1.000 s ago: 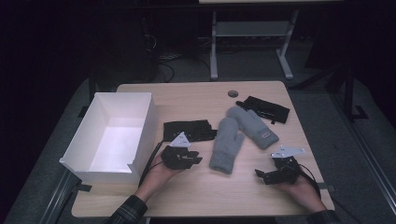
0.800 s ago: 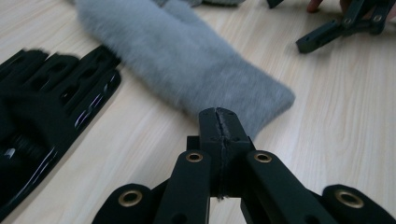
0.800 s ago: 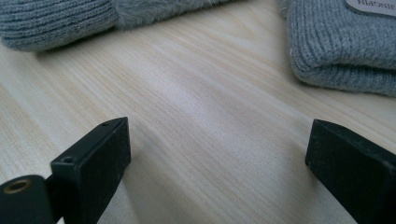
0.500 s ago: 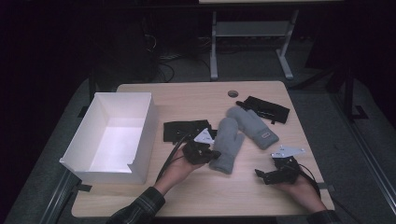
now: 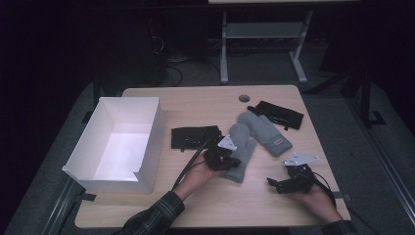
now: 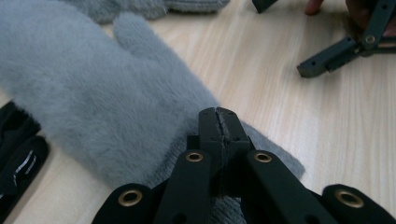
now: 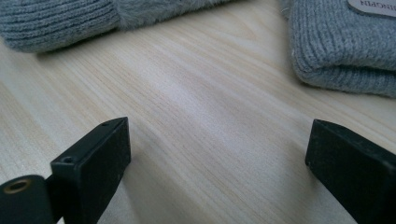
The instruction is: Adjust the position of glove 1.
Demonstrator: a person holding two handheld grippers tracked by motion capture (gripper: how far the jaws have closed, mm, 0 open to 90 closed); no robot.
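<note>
Your left gripper covers part of the near grey mitten in the high view, so you cannot see there how its jaws meet the cloth. In the right gripper view, the label on the other mitten is cut off by the top edge, its lettering unreadable.

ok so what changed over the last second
The left tongs moved right from near the black glove onto the nearer grey mitten and now sit shut over its cuff edge. The right tongs stayed open on the table; the box and other gloves stayed put.
</note>
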